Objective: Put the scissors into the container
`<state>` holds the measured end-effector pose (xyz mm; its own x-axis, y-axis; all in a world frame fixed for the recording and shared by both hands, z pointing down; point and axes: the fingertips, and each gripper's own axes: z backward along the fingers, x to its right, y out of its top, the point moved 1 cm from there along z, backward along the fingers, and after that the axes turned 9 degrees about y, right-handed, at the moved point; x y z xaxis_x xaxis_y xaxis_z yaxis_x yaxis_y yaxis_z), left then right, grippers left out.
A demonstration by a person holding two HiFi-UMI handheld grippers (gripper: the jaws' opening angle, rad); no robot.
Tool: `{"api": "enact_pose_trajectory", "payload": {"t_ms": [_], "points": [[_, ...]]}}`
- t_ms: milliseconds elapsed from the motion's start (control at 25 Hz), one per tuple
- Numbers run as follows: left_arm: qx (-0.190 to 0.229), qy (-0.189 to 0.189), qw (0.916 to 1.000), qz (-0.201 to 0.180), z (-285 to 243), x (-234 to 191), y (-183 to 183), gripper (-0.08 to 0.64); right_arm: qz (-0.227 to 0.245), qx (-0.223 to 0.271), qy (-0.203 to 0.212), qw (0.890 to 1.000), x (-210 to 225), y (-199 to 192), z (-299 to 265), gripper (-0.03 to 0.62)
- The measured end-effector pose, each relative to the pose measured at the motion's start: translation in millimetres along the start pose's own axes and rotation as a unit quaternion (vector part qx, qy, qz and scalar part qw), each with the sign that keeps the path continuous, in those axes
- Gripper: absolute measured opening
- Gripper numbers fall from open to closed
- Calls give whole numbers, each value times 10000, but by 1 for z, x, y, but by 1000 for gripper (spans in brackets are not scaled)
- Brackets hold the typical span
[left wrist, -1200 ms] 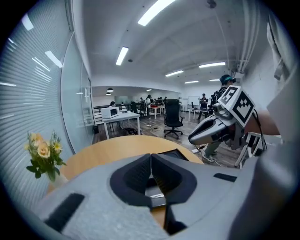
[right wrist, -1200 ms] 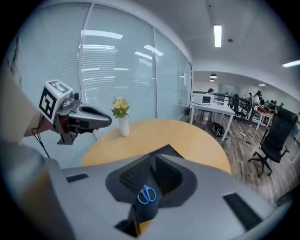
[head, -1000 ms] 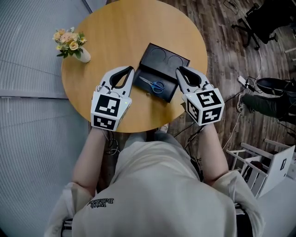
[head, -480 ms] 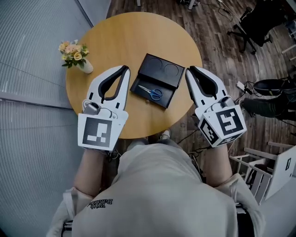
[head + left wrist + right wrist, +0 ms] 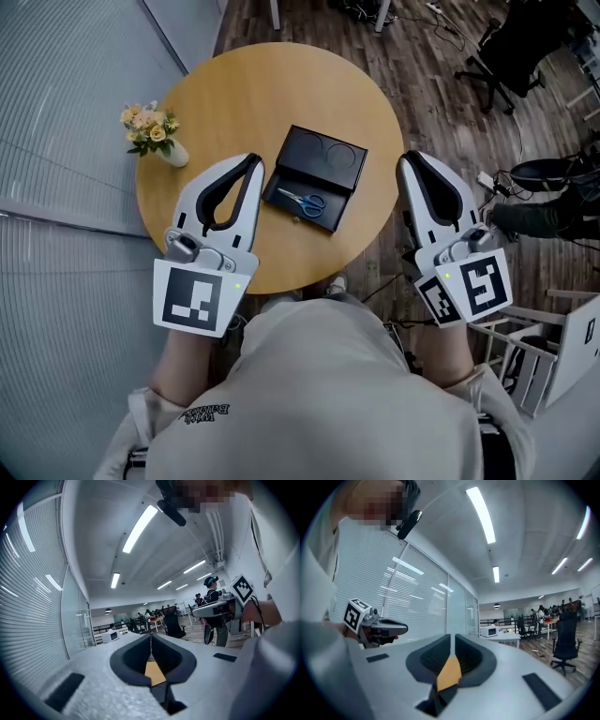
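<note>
The scissors (image 5: 302,200) are shown only in the head view, laid across the container (image 5: 328,155), blades pointed left. The left gripper (image 5: 251,160) and right gripper (image 5: 409,159) are seen closed, empty.

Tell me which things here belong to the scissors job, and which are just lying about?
Part of the job: scissors, black container, left gripper, right gripper.
Just there: vase of flowers, round table, office chair.
</note>
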<state>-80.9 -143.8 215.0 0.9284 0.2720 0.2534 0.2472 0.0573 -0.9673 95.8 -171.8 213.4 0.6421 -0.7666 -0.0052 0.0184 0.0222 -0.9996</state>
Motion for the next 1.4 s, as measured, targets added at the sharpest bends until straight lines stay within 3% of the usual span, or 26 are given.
{"api": "enact_pose_trajectory", "payload": {"t_ms": [240,520,800,1000,1400], "points": [[-108,-256,9996,98,1,20,-1,25,-425,26,256,9988,-4,-11,9,46],[-185,-444,9987,157,-5,31,-9,25,-371,61,374,9986,-6,-18,11,41],[-287,-428,9985,194,-8,38,-20,26,-145,-260,264,9992,-5,-25,23,40],[-398,-474,9976,298,-10,44,-24,26,-395,-105,263,9988,-3,-22,26,40],[-384,-467,9978,279,-9,42,-23,26,-447,-145,244,9986,0,-27,25,40]]}}
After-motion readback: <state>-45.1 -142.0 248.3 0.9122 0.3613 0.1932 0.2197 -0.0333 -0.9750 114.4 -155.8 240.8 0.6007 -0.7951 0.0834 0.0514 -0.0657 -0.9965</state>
